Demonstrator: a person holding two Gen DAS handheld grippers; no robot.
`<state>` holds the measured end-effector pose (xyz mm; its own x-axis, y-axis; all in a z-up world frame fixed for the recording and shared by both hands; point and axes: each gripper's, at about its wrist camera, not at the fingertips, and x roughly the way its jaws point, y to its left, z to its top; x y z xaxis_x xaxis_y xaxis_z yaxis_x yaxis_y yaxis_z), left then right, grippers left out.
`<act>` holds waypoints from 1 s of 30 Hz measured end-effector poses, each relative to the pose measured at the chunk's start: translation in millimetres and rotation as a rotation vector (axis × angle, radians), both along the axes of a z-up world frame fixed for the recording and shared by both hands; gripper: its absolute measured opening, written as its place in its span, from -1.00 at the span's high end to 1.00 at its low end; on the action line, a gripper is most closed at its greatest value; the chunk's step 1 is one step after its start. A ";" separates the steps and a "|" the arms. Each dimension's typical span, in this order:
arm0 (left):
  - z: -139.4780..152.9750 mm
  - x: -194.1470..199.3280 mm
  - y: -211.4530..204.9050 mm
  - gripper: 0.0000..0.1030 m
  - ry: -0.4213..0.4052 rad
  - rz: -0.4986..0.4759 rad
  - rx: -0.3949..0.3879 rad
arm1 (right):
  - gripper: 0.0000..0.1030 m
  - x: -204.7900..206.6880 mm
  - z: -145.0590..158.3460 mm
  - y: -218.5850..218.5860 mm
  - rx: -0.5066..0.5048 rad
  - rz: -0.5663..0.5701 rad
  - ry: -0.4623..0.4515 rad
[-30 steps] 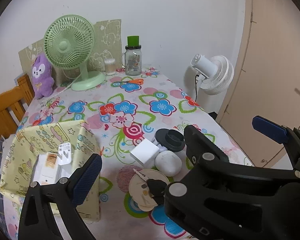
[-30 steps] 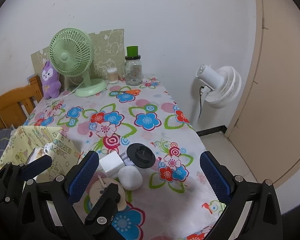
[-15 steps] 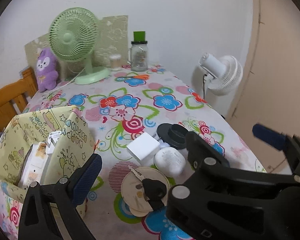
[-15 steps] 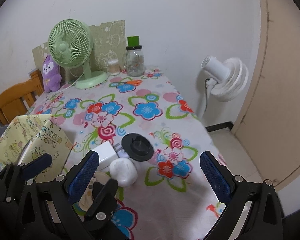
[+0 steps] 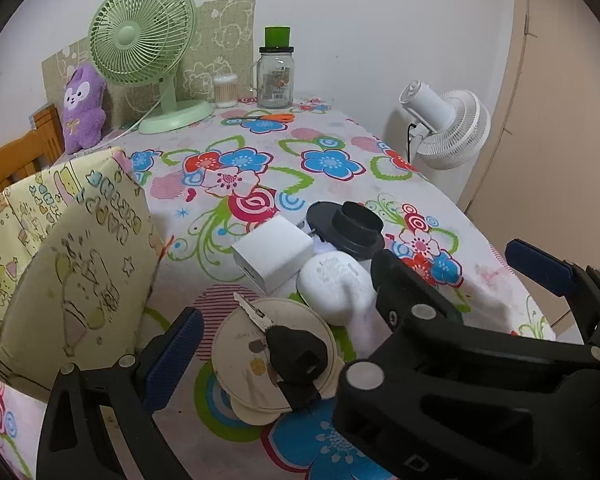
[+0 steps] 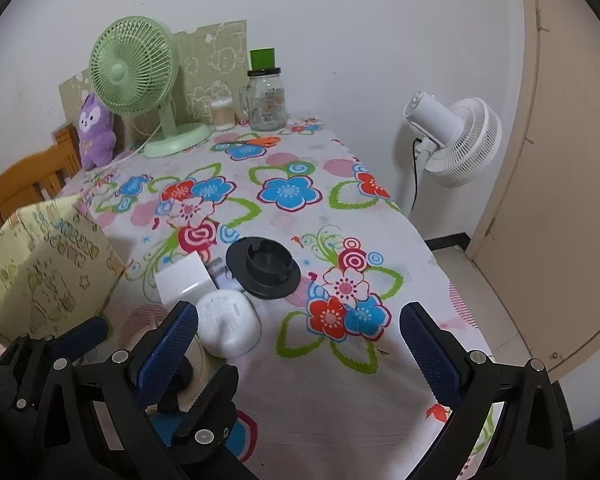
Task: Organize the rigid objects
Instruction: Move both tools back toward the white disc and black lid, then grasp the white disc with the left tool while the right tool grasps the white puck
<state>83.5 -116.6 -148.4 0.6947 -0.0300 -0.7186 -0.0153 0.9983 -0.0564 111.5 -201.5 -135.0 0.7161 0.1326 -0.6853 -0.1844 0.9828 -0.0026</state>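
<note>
On the floral tablecloth [image 6: 340,208] near the front edge sits a tight cluster: white charger cube [image 5: 273,253], white oval case [image 5: 334,286] just beside it, black round lid [image 5: 346,230] behind them, and a key [image 5: 288,344] lying on stacked round coasters [image 5: 244,354] nearest the camera. Left gripper [image 5: 354,322] is spread wide, empty, low over the key and case. Right gripper [image 6: 300,344] also spread, empty, above the cloth right of the case. Yellow fabric bin [image 5: 60,240] stands left of the cluster. Green fan [image 5: 140,40], jar [image 5: 275,76], purple plush [image 5: 83,110] at the far end; white fan [image 6: 456,136] off the table.
</note>
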 end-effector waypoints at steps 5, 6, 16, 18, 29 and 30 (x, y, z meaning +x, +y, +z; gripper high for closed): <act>-13.0 0.1 -0.7 -0.97 0.016 -0.018 0.015 | -0.98 -3.3 -14.4 1.4 -0.029 0.015 -0.003; -15.1 0.3 -0.5 -0.97 0.017 -0.021 0.016 | -0.98 -3.3 -16.3 1.6 -0.028 0.016 0.000; -28.8 3.1 6.9 -0.97 0.047 -0.018 0.020 | -0.98 4.0 -33.0 14.3 -0.036 0.082 0.009; -29.0 4.4 7.8 -0.97 0.050 -0.009 0.027 | -0.98 7.5 -33.6 18.5 -0.049 0.099 0.004; -30.3 6.1 9.6 -0.96 0.064 -0.017 0.047 | -0.98 13.9 -36.2 25.3 -0.055 0.162 0.009; -29.9 5.8 9.4 -0.96 0.061 -0.018 0.048 | -0.98 13.0 -35.9 24.5 -0.053 0.160 0.006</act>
